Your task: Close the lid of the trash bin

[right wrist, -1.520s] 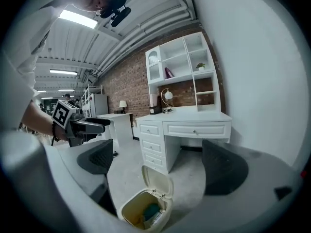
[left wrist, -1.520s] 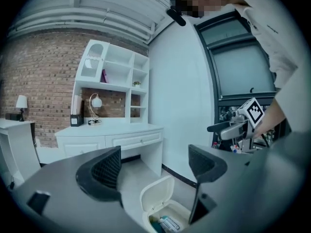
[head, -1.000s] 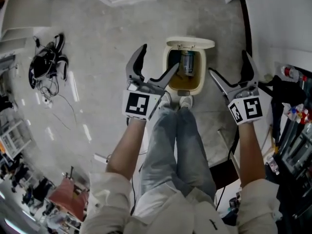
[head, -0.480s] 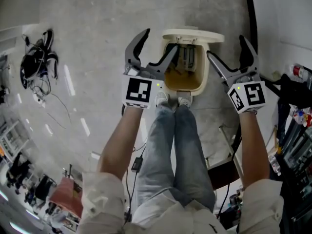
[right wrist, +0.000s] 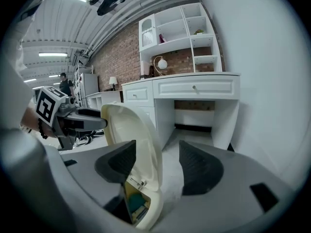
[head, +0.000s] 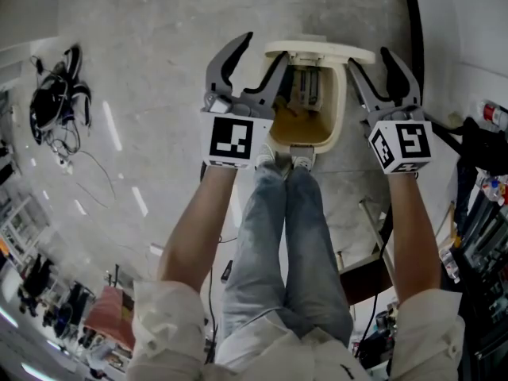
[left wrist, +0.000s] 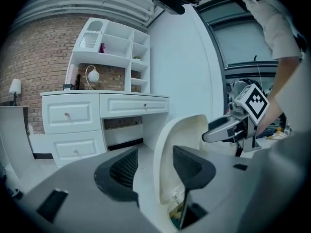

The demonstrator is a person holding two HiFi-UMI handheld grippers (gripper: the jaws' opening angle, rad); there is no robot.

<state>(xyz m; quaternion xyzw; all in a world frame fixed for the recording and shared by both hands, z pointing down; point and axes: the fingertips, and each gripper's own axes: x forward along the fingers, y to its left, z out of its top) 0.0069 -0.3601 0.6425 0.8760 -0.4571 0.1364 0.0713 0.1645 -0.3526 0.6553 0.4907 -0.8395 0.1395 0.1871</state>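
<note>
A cream trash bin [head: 340,109] stands on the floor ahead of the person's shoes, with rubbish showing inside. Its lid [head: 319,51] is raised upright at the far side. My left gripper [head: 264,50] is at the lid's left side and my right gripper [head: 371,60] at its right side. In the left gripper view the lid [left wrist: 181,140] has its edge in the gap of the left gripper [left wrist: 155,169], with floor showing beside one pad. The right gripper view shows the lid [right wrist: 138,135] the same way in the right gripper [right wrist: 158,166]. Both jaws have just been closing; neither presses on the lid.
A white desk [left wrist: 97,115] with drawers and shelves stands beyond the bin against a brick wall. A white wall [head: 468,30] runs close on the right. A bundle of black cables [head: 55,101] lies on the floor far left. Clutter [head: 484,205] lines the right edge.
Both grippers have come down and forward to either side of the raised lid. Their jaws have narrowed from wide open. The bin and lid have not moved.
</note>
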